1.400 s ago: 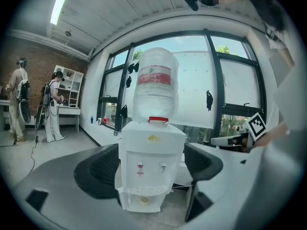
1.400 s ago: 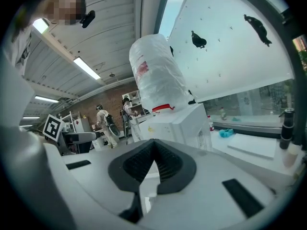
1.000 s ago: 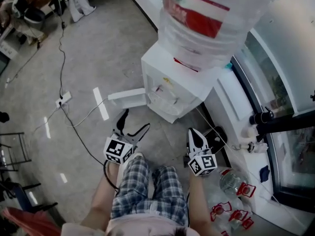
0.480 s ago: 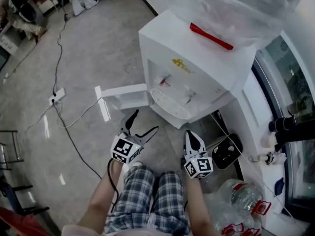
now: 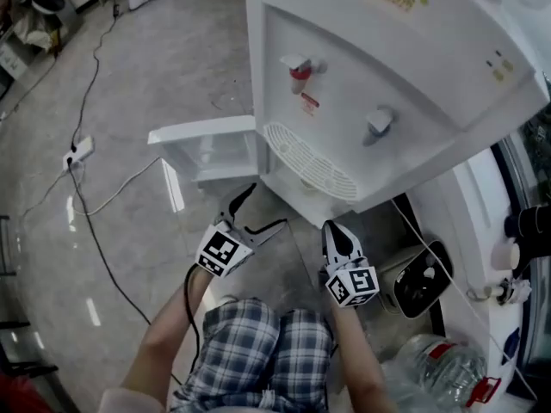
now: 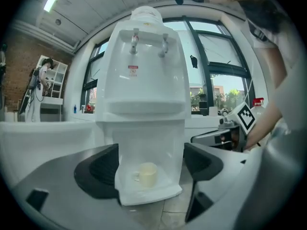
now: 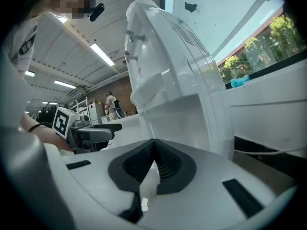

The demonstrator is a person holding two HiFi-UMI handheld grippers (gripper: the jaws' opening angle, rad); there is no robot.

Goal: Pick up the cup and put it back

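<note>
Left gripper (image 5: 267,206): jaws wide apart, nothing between them. Right gripper (image 5: 336,231): jaws pressed together, empty, level beside the left. Cup (image 6: 146,175): upright, straight ahead of the left gripper's gap, not touched, inside the water dispenser's (image 6: 146,80) open lower compartment.

Head view steeply down; tool views low, toward the dispenser (image 5: 387,58)

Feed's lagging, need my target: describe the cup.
Find the white water dispenser and look below its taps into the open lower compartment. The cup stands there alone: small, cream, upright, its handle leftward in the left gripper view.
</note>
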